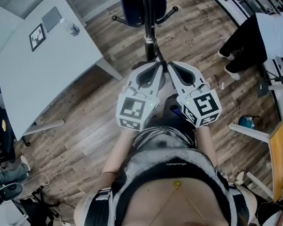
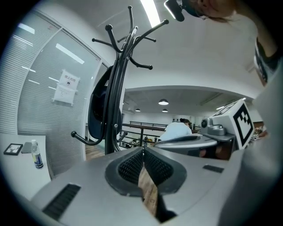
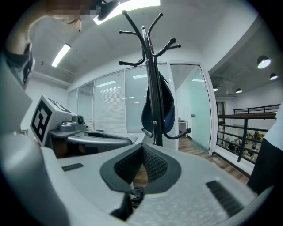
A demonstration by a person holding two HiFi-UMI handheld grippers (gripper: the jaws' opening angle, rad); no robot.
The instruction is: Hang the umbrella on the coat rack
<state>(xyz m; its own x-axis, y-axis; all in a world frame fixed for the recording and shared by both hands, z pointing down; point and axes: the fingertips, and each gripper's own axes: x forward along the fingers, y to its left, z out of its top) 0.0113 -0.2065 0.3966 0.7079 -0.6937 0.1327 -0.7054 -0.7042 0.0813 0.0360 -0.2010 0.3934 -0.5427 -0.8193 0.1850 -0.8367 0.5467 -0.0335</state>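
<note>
Item 1, left gripper (image 1: 157,69): I hold it out in front of me, just beside the right gripper (image 1: 172,67), both aimed at the coat rack (image 1: 148,38). Its fingers (image 2: 130,165) are clenched pad to pad with nothing between them. Only wooden floor (image 1: 90,122) shows through the slit beneath.

Item 2, right gripper: its fingers (image 3: 128,165) are likewise clenched and empty.

Item 3, coat rack: a black pole standing on the floor, apart from the fingertips. It has curved pegs at the top and lower hooks further down.

Item 4, umbrella (image 3: 168,106): dark blue, hanging on the coat rack against the pole, below the top pegs and above the lower hooks. Neither gripper touches it.

Item 5, desk (image 1: 45,60): white, on my left, well apart from the rack. A small bottle (image 1: 70,27) stands at the desk's edge on the rack side. A black-and-white marker card (image 1: 37,36) lies further in from that edge.

Item 6, person (image 1: 271,34): at the right, in a white top and dark trousers, near a railing.
</note>
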